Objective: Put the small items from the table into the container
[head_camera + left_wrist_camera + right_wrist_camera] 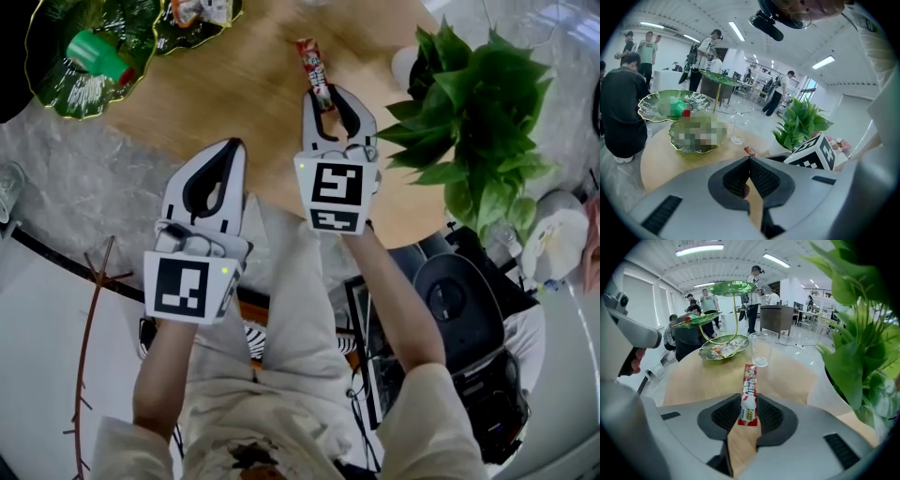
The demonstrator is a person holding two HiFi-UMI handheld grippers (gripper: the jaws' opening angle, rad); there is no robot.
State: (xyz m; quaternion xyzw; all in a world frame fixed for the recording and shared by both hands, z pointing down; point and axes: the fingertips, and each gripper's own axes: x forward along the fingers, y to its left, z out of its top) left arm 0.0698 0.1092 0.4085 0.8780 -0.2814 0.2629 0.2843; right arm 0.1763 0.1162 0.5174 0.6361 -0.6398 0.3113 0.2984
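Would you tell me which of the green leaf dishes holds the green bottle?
The larger dish, at the head view's top-left; the bottle lies in it, its neighbour holds wrapped snacks.

round light wooden table (234,103), three things standing on it
a green leaf-shaped glass dish (723,347) with wrapped snacks sits at the far side, a clear drinking glass (761,348) just beside it, and a leafy green plant in a white pot (405,64) by the right edge.

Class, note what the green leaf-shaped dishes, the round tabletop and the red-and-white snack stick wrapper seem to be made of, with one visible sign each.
The green leaf-shaped dish: probably glass, glossy; translucent, ribbed, gold-edged. The round tabletop: wood or wood-look laminate, matt; pale, even grain. The red-and-white snack stick wrapper: likely thin plastic film; printed, faint sheen.
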